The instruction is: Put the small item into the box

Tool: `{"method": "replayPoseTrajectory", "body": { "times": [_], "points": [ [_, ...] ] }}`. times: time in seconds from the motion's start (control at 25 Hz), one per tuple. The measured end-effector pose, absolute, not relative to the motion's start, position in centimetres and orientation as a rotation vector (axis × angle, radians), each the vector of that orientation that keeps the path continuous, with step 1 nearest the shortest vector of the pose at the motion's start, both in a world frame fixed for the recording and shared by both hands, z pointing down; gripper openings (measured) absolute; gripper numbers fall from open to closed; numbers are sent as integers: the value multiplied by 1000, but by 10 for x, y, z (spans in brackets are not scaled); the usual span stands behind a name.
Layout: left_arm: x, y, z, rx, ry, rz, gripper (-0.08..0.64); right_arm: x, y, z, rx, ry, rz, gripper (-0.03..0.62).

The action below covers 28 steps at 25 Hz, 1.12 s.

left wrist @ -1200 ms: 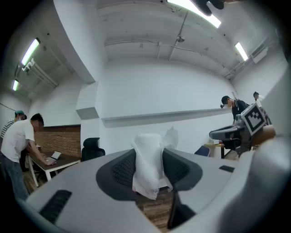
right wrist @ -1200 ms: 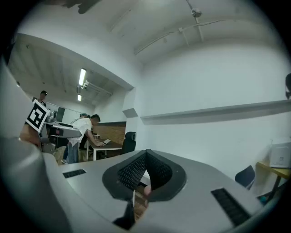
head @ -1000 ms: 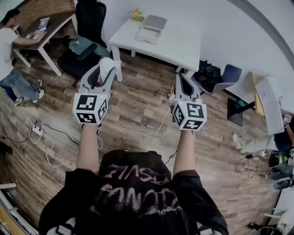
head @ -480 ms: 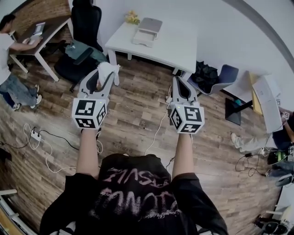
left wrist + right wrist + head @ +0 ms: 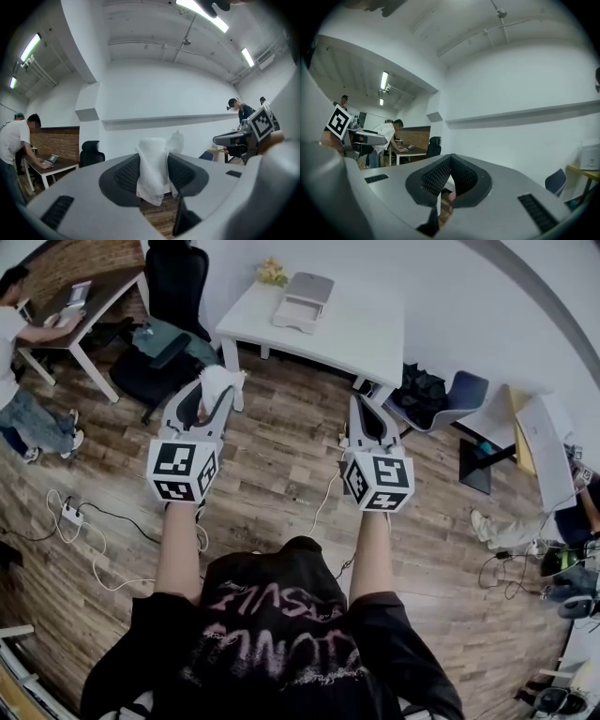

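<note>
You're holding both tongs level over the floor, well apart from the far bench [image 5: 375, 329]. Left tongs [image 5: 214, 397] are clamping a white cloth [image 5: 152, 168] that's sticking up past the pads: the small item, gripped for carrying. Right tongs [image 5: 450, 165] are closed on nothing, idle. Box [image 5: 304, 300] is sitting on the bench's far left end, likely where you're heading.
</note>
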<state>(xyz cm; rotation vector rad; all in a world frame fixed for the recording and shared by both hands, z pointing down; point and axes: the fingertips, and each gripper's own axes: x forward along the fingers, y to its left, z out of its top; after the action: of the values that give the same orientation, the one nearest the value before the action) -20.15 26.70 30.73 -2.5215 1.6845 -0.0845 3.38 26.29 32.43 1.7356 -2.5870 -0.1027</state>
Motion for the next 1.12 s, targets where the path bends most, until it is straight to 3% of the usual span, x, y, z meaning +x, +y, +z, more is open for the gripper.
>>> {"method": "replayPoseTrajectory", "body": {
  "times": [0.52,1.12],
  "points": [
    [-199,227,320,-2550,1678,-124,178,33,223,340,1721,-2588,-58,11],
    [-181,97,331,-2541,1695,-206,178,43,82,351,1680,-2624,-20,11]
  ]
}}
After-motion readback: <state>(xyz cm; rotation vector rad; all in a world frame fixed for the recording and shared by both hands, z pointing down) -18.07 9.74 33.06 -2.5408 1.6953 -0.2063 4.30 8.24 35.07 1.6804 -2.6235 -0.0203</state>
